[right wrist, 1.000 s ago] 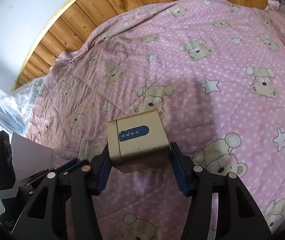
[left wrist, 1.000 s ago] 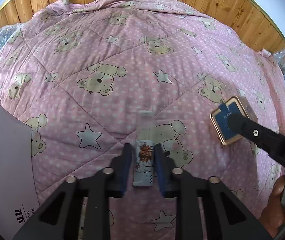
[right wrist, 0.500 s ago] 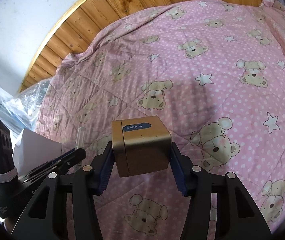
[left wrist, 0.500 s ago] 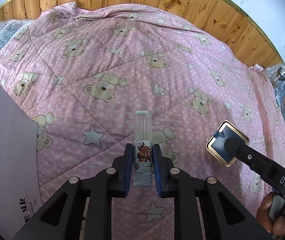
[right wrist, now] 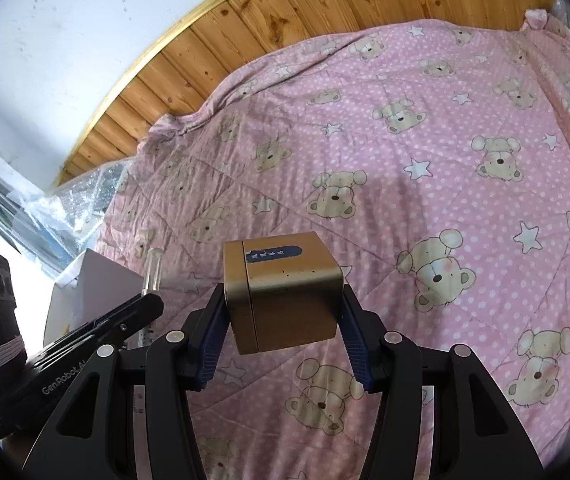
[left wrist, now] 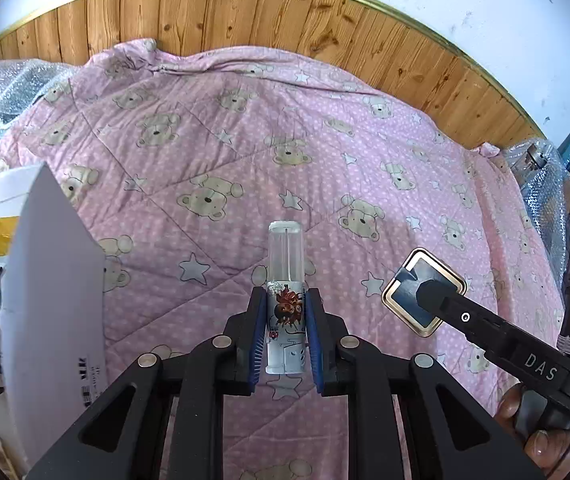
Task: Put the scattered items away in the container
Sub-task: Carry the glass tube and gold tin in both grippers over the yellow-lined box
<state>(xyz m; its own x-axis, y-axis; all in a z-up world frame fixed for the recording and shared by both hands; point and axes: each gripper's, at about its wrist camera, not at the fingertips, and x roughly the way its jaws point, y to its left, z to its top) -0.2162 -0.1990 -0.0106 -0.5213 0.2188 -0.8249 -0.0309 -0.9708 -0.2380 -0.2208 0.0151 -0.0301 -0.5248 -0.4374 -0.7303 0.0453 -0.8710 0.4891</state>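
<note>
Above the pink quilt, left gripper clamps a bottle, right gripper a gold box, beside a white container.

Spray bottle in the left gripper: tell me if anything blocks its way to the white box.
Nothing visible does. The left gripper holds the spray bottle above the quilt; the white box stands to its left, with only bare quilt between.

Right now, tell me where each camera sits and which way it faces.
Left wrist: rides on the left tongs, facing across the pink quilt to the wood-panelled wall; its fingers clamp a clear bottle; a hand shows lower right.
Right wrist: rides on the right tongs, facing the same way; its fingers clamp a gold box.
Shared: quilt, bottle, box, white container, each other's tongs.
</note>
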